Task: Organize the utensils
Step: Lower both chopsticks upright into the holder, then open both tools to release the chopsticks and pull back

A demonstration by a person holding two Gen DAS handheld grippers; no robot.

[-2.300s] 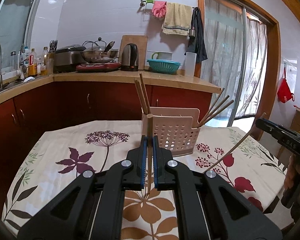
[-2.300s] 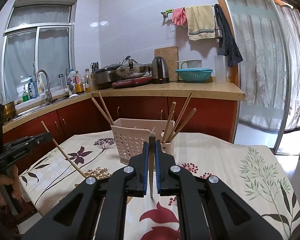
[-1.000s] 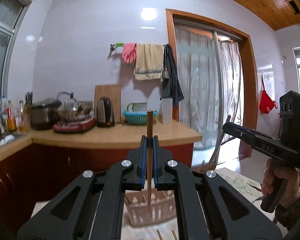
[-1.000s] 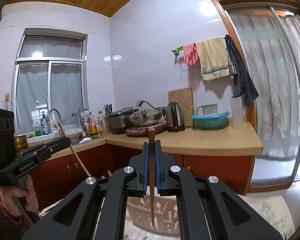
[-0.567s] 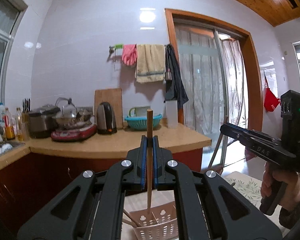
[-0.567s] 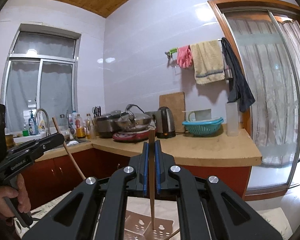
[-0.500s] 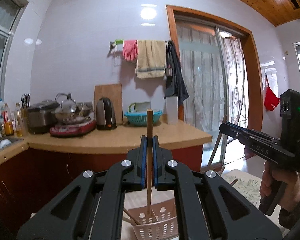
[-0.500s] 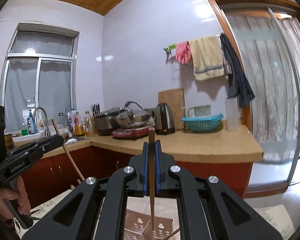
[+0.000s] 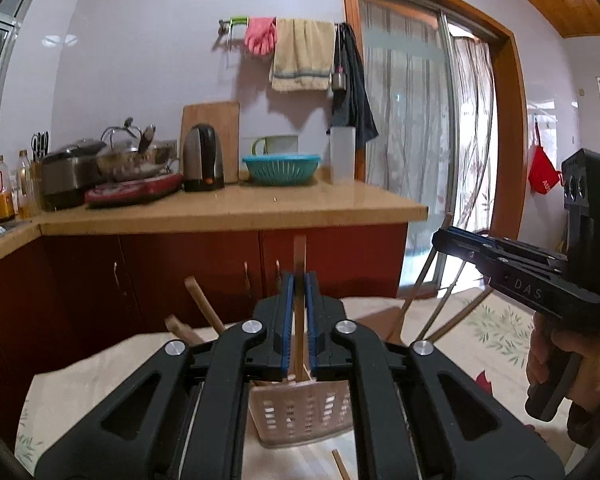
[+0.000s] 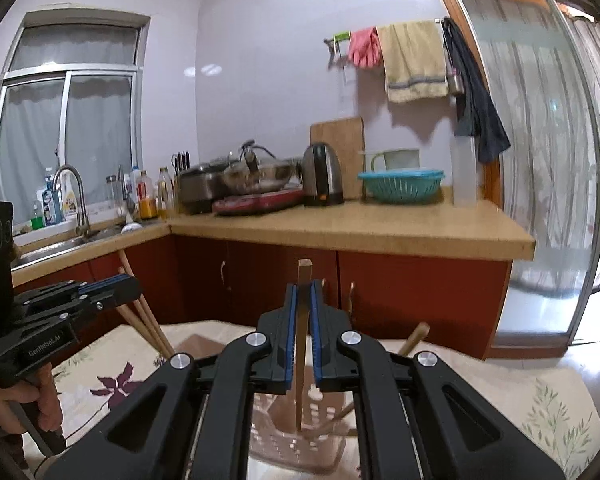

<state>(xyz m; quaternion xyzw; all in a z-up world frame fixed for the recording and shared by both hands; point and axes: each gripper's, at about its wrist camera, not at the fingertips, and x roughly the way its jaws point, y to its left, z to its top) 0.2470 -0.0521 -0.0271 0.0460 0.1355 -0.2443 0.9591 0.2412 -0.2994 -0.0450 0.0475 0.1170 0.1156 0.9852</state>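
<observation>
My left gripper [image 9: 299, 280] holds one wooden chopstick [image 9: 300, 252] upright between its blue pads, and its jaws are opening slightly. The stick's lower end reaches into the pink slotted utensil basket [image 9: 300, 412] just below. My right gripper [image 10: 303, 288] is shut on another upright chopstick [image 10: 303, 272], whose tip dips into the same basket [image 10: 300, 448]. Each gripper shows in the other view: the right gripper [image 9: 444, 236] at the right, the left gripper [image 10: 132, 286] at the left. Several chopsticks [image 9: 204, 308] lean out of the basket.
The basket stands on a table with a floral cloth [image 9: 492, 328]. A loose chopstick [image 9: 340, 464] lies in front of it. Behind runs a wooden counter [image 9: 228, 208] over red cabinets, with a kettle [image 9: 202, 160], pots and a teal bowl [image 9: 282, 168]. A person's hand [image 9: 560, 364] grips the right handle.
Both grippers have sunk with their chopsticks, so the counter and wall rose in view. The basket has come up close under the fingers, and both stick tips now reach into it.
</observation>
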